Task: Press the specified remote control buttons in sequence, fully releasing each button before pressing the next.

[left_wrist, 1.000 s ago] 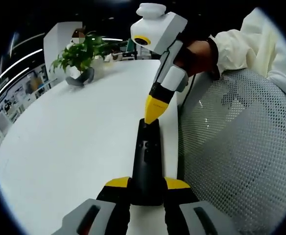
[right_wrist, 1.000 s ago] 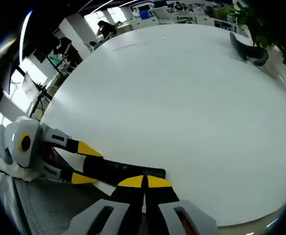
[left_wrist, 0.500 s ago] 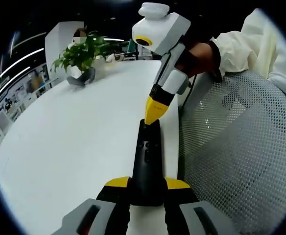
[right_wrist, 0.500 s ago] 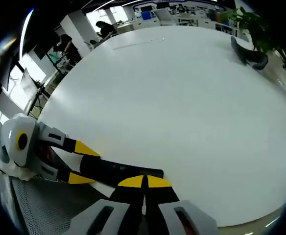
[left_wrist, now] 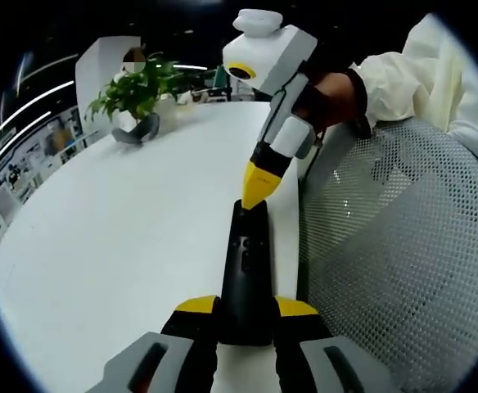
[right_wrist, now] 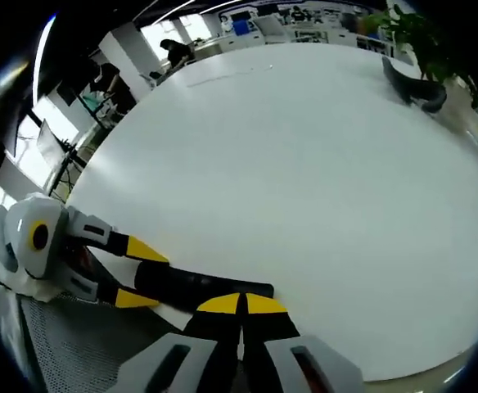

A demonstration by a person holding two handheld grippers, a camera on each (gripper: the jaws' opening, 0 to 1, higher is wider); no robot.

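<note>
1. Black remote control (left_wrist: 245,278) lying lengthwise near the right-hand edge of the white table (left_wrist: 124,246), buttons up, near end clamped between the yellow pads of the left gripper (left_wrist: 245,315); in the right gripper view, the same remote (right_wrist: 191,288) runs across the bottom left of the picture.
2. Left gripper closed on the remote's sides, pinning it flat on the table top.
3. Right gripper (left_wrist: 258,192) with jaws drawn together into one yellow point, tip down on the far end of the remote; held by a hand (left_wrist: 331,94) in a pale sleeve. From its own camera, right gripper (right_wrist: 241,304) seen with both pads pressed edge to edge, nothing between them.
4. Likely step: pressing, or just about to release, a button at the remote's far end; button travel too small to judge.
5. Grey mesh chair back (left_wrist: 394,270) just beside the table edge; potted plant (left_wrist: 133,94) well apart at the far end of the table.
6. Risks from here: tip sliding off onto a neighbouring button or the casing if pushed at a slant; remote pivoting or slipping toward the table edge if the left clamp loosens; next press started before a full lift, spoiling the sequence.
</note>
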